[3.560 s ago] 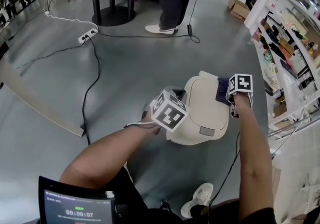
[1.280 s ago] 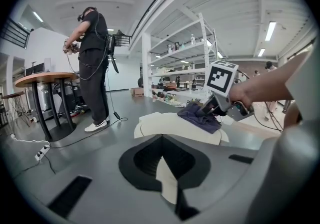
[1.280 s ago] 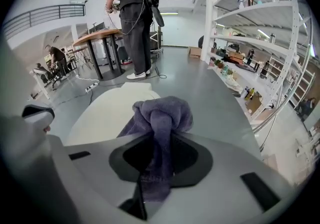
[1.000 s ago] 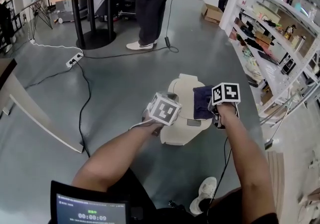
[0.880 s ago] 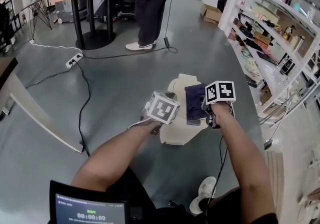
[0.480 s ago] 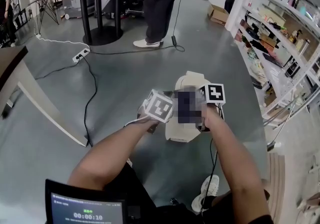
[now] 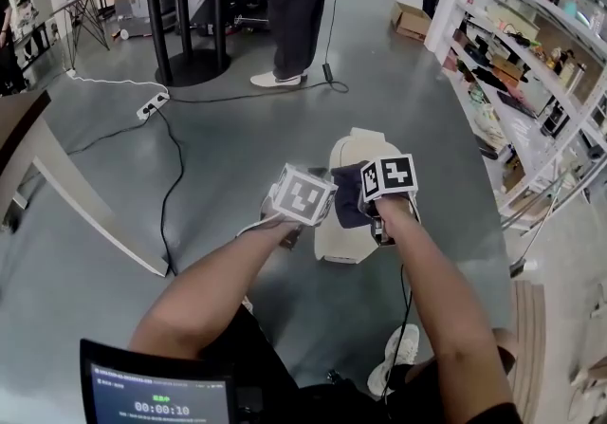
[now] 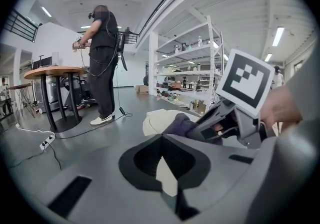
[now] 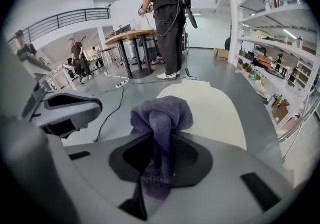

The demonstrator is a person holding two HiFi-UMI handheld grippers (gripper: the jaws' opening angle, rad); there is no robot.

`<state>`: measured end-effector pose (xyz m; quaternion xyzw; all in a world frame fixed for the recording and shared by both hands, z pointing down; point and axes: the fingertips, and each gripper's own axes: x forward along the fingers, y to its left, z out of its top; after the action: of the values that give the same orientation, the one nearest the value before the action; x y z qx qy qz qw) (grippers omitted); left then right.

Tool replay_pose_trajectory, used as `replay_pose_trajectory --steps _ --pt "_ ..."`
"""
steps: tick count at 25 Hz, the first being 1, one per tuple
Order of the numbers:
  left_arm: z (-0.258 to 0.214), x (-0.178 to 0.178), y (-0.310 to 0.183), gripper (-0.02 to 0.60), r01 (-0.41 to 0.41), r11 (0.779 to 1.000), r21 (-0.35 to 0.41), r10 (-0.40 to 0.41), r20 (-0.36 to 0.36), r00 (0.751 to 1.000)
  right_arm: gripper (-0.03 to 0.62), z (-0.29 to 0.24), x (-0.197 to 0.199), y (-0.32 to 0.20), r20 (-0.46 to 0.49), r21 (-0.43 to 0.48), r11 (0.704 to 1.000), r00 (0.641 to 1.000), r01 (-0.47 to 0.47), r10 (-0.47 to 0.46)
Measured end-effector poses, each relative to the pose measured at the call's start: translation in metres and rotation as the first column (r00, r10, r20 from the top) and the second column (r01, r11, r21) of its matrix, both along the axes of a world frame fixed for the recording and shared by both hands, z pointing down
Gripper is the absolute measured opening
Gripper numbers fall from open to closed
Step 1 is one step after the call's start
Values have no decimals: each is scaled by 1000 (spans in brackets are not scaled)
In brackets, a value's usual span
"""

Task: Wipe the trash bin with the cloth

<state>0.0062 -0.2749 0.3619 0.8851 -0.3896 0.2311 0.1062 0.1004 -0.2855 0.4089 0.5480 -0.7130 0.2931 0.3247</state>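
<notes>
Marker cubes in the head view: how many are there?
2 cubes: one on the left gripper, beside the trash bin; one on the right gripper, over it. None looks hidden.

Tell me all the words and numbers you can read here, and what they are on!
"00:00:10": on the screen at the bottom of the head view.
Small green line above that number: too small to read.
Marker cubes: black-and-white square patterns only, no letters.
Trash bin and cloth: no print shows.
Things on the shelves: labels too small to read.
</notes>
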Motion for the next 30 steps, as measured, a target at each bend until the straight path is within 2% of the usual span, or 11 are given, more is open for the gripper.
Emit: replay_pose_trajectory --steps 6,20,26,30 --pt "3 23 6 -3 -44 999 6 44 11 999 81 0 42 5 4 7 998 998 -56 56" --pt "15 19 5 -3 -26 1000 -6 26 77 997 81 10 153 25 -4 10 971 971 -238 238" --pt "11 29 9 -3 -58 998 30 55 93 994 81 13 171 31 33 22 963 963 -268 267" --pt "6 25 12 -3 -68 996 60 62 93 994 81 -3 160 33 84 108 962 966 -251 243"
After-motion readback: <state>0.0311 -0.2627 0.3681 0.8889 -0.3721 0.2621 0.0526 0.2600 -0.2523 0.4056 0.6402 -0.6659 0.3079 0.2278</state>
